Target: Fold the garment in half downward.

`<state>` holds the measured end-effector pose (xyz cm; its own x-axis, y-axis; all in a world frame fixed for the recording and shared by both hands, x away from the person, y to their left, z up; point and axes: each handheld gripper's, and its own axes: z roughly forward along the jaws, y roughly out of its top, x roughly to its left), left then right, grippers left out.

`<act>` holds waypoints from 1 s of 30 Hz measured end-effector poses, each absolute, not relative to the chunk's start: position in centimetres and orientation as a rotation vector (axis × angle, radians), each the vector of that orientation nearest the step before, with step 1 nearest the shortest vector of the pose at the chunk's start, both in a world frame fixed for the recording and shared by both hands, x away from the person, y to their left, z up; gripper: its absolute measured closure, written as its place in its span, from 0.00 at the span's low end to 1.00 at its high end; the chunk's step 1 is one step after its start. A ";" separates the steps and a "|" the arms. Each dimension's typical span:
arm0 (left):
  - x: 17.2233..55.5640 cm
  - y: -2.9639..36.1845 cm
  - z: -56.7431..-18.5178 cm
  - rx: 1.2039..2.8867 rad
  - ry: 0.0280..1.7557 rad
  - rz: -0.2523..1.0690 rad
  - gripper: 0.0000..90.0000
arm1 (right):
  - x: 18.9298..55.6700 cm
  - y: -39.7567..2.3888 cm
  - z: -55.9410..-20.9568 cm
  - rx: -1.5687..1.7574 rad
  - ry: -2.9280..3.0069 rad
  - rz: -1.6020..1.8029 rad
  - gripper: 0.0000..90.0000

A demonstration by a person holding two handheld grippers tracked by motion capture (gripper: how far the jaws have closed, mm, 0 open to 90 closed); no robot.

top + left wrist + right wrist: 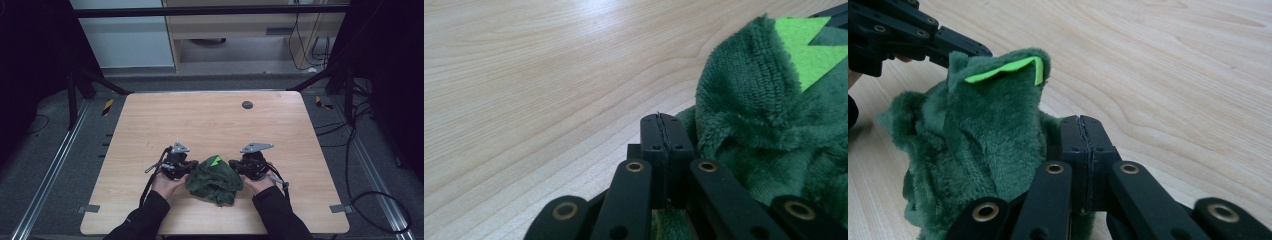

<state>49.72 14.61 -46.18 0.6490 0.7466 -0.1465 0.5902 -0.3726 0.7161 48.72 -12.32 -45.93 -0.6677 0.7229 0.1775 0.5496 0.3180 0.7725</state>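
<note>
Black jaws of the left gripper (663, 137) are pressing flat together in the left gripper view, and whether a thread of pile is caught between them I cannot tell; the green plush cloth (769, 125) is bunching just beside them and under their base. Across the heap, the right gripper (1086, 137) is likewise sitting with its jaws closed tight, the fleece touching its left side. From the high view, the cloth (215, 179) is lying crumpled near the person's edge of the table (210, 120), between the left gripper (176, 162) and the right gripper (252, 165). It is looking light, soft and floppy (nothing fragile about it), so it will likely sag and fold wherever it is lifted; a raised edge or the corner by the bright green patch (216, 160) seems the best hold, pinched deep since the pile may slip. Pale wood is offering a smooth, low-friction surface, with a small dark disc (247, 105) sitting far off. Beyond, grey floor, cables and a cabinet are surrounding the table.
</note>
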 end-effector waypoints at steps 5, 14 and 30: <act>49.5 14.6 -46.3 2.104 1.019 0.250 1.00 | 48.6 -12.0 -46.1 1.155 2.399 1.278 0.99; 48.5 14.5 -45.4 2.103 0.968 0.260 1.00 | 47.7 -11.7 -45.3 1.117 2.401 1.317 0.99; 45.3 14.7 -44.5 2.113 0.878 0.221 1.00 | 45.6 -11.5 -44.5 1.047 2.426 1.362 0.99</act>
<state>45.33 14.69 -44.53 0.7418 0.6563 -0.1378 0.5125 -0.4222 0.7477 45.64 -11.54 -44.54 -0.7393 0.6479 0.1836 0.4940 0.3364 0.8018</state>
